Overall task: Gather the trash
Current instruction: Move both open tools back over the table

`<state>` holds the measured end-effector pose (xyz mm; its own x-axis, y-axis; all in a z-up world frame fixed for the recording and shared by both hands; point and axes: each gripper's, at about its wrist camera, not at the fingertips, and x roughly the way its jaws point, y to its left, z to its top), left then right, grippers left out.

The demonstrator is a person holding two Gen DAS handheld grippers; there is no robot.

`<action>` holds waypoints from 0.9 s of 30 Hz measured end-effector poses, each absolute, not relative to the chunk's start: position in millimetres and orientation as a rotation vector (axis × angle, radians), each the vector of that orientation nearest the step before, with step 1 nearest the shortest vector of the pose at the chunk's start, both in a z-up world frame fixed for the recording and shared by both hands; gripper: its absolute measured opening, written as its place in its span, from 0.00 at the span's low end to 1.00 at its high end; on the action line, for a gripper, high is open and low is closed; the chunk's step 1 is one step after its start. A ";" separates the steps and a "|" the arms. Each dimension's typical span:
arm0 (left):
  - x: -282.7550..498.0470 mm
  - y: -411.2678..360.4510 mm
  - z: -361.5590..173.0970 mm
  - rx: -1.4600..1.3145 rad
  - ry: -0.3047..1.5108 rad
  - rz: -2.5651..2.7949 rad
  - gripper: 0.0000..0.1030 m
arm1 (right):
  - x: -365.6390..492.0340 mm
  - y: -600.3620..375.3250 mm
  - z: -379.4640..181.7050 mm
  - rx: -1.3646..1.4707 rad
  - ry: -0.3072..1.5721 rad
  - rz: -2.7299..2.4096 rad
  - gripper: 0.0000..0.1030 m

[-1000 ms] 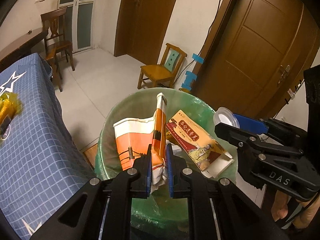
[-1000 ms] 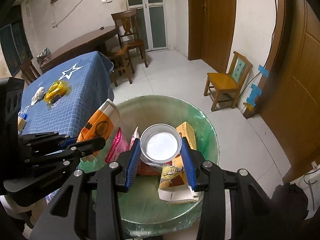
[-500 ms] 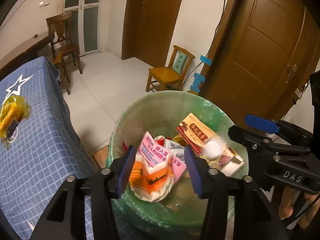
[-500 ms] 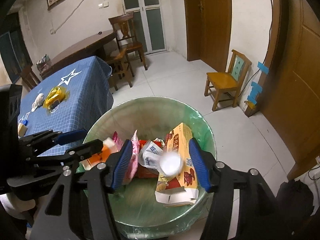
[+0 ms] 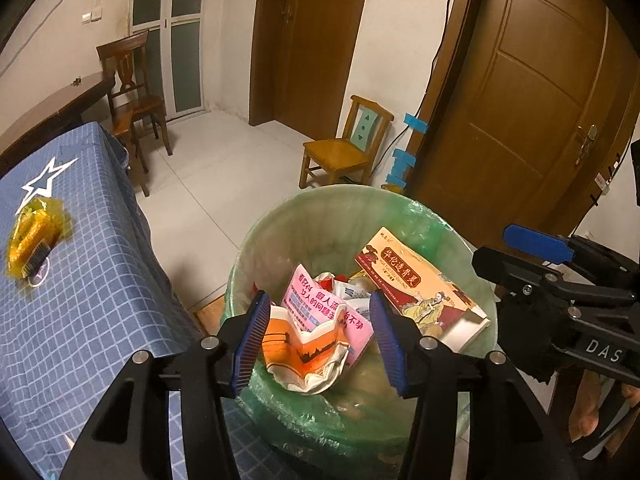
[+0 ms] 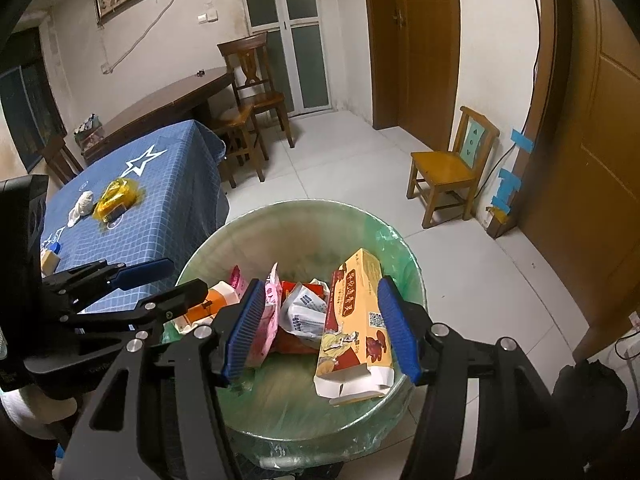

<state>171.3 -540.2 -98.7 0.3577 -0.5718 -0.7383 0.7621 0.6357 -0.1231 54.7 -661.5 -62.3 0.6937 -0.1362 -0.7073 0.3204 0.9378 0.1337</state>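
Green plastic lines the bin (image 5: 332, 216), where the trash lies: an orange-and-white carton (image 5: 304, 356), a pink leaflet (image 5: 320, 300) and a yellow box (image 5: 416, 284). The left gripper (image 5: 320, 344) and right gripper (image 6: 320, 332) both hang above it, jaws parted and holding nothing. Only the right view shows a white wad, perhaps tissue (image 6: 80, 208), beside the yellow wrapper (image 6: 116, 200) on the blue tablecloth (image 6: 176, 192).
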 end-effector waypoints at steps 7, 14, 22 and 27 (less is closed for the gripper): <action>162.7 -519.5 -88.4 0.264 0.812 -0.859 0.52 | 44.5 -647.1 -51.4 0.228 0.729 -0.271 0.58; 153.8 -465.2 -75.3 0.256 0.785 -0.827 0.55 | 24.3 -602.7 -37.8 0.152 0.634 -0.276 0.69; 153.0 -360.8 -64.4 0.214 0.769 -0.753 0.55 | 20.8 -530.5 -36.5 0.119 0.574 -0.147 0.76; 166.6 -277.6 -48.1 0.143 0.761 -0.680 0.55 | 31.8 -495.8 -39.3 0.104 0.588 -0.062 0.76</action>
